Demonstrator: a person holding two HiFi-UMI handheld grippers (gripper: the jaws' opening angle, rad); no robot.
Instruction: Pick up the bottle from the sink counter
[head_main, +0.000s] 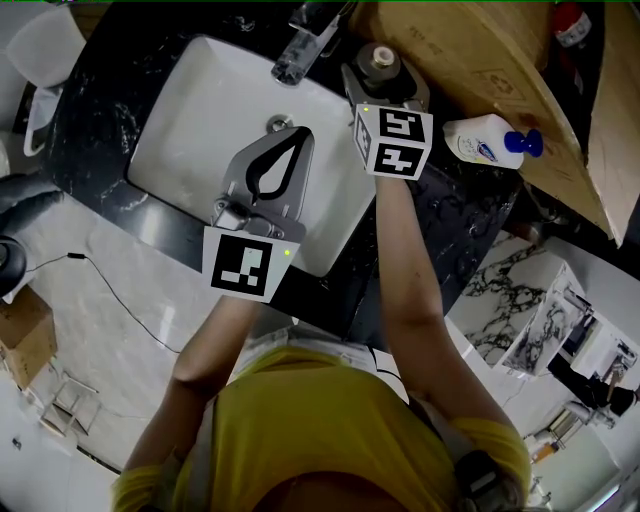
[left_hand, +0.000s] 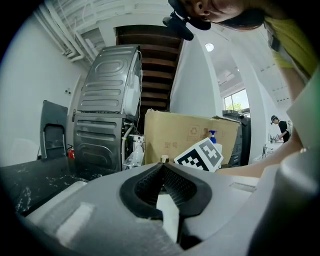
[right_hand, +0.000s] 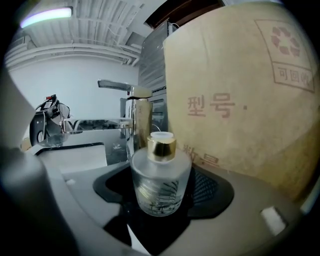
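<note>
On black marble sink counter (head_main: 100, 150), noted frosted gold-capped bottle (right_hand: 161, 186) upright by the faucet (head_main: 300, 45), seated between spread jaws of right gripper (head_main: 384, 80), pads apparently clear of it. Found left gripper (head_main: 298, 136) closed, empty, farther off over basin (head_main: 200, 110).

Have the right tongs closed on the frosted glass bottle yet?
No, the right tongs stand open around the frosted glass bottle, with a gap showing on each side of it.

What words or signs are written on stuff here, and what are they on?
"型号": on the cardboard box.
"可回收": same box, under its recycling sign.
"数", rest hidden behind the glass bottle: same box.
Label on the pump bottle: too small to read.
On the glass bottle: leaf drawing, no words.
</note>
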